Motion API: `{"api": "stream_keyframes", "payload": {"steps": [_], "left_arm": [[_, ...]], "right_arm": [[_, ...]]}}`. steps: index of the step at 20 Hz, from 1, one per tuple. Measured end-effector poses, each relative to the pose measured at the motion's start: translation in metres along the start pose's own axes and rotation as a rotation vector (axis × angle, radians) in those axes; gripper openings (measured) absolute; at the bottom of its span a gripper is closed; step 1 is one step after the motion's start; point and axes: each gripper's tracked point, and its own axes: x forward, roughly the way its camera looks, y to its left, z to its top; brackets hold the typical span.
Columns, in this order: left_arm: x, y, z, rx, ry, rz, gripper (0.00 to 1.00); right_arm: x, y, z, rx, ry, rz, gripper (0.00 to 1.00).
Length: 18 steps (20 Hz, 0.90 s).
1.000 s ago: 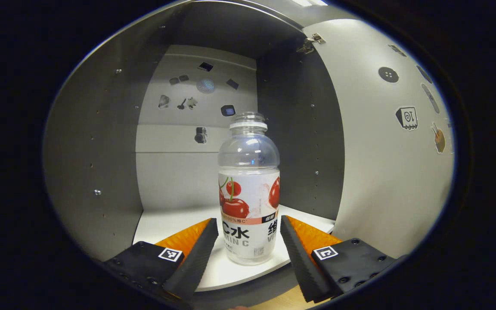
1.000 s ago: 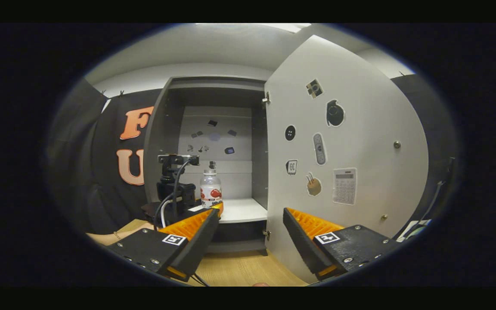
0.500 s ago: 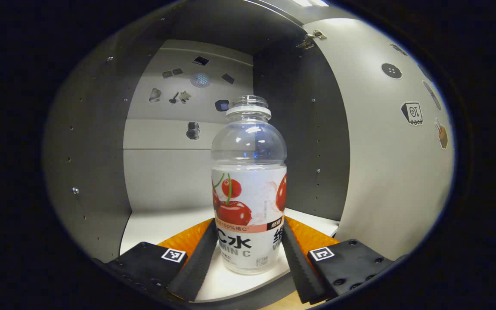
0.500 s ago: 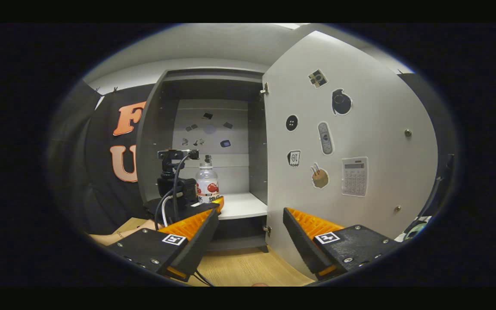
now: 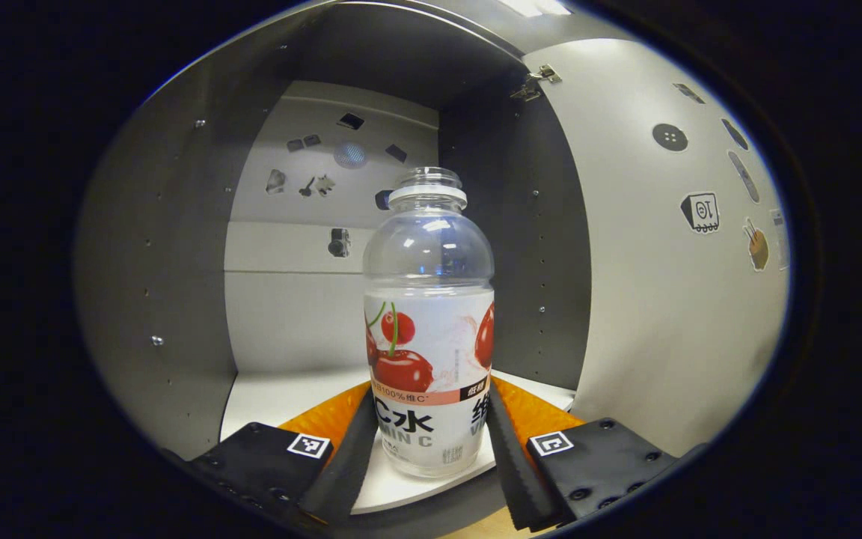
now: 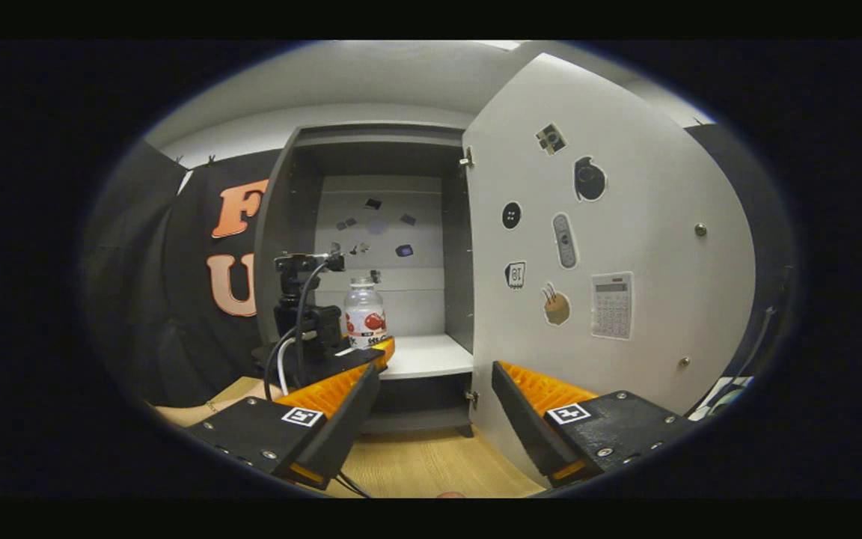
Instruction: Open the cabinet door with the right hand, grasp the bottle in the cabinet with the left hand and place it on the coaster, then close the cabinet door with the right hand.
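Note:
A clear bottle (image 5: 429, 322) with a cherry label and no cap stands on the white shelf (image 5: 281, 397) inside the open grey cabinet. My left gripper (image 5: 429, 393) is shut on the bottle's lower label, one finger pressing each side. In the right gripper view the same bottle (image 6: 365, 316) shows at the cabinet's front edge, behind the left gripper's black body (image 6: 304, 329). My right gripper (image 6: 435, 368) hangs open and holds nothing, in front of the cabinet and just left of the swung-out door (image 6: 625, 224).
The door (image 5: 663, 299) stands open to the right, with stickers on its inner face. Grey cabinet walls (image 5: 169, 284) close in on the left and behind the bottle. A wooden tabletop (image 6: 416, 464) lies below the cabinet. A forearm (image 6: 191, 412) reaches in from the left.
My left gripper slid forward around the bottle and its fingers closed from a wide gap onto the label. The right gripper stayed open and barely shifted. The door stayed open.

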Motion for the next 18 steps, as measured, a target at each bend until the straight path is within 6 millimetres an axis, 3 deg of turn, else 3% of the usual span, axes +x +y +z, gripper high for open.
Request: {"api": "stream_keyframes", "payload": {"steps": [8, 11, 12, 17, 18], "left_arm": [[-0.079, -0.002, 0.002, 0.018, 0.001, 0.116, 0.82], [-0.118, -0.003, -0.007, 0.006, 0.019, 0.168, 0.82], [-0.131, -0.002, -0.009, 0.001, 0.028, 0.187, 0.82], [-0.190, 0.009, -0.020, 0.037, 0.054, 0.313, 0.80], [-0.201, 0.011, -0.024, 0.047, 0.057, 0.331, 0.83]], "right_arm": [[-0.035, -0.001, -0.001, -0.016, -0.007, 0.142, 0.89], [-0.051, 0.000, -0.004, -0.020, -0.001, 0.211, 0.93], [-0.056, 0.002, -0.006, -0.015, 0.001, 0.238, 0.89], [-0.083, 0.006, -0.013, -0.017, 0.013, 0.357, 0.89], [-0.086, 0.007, -0.015, -0.019, 0.016, 0.370, 0.93]]}}
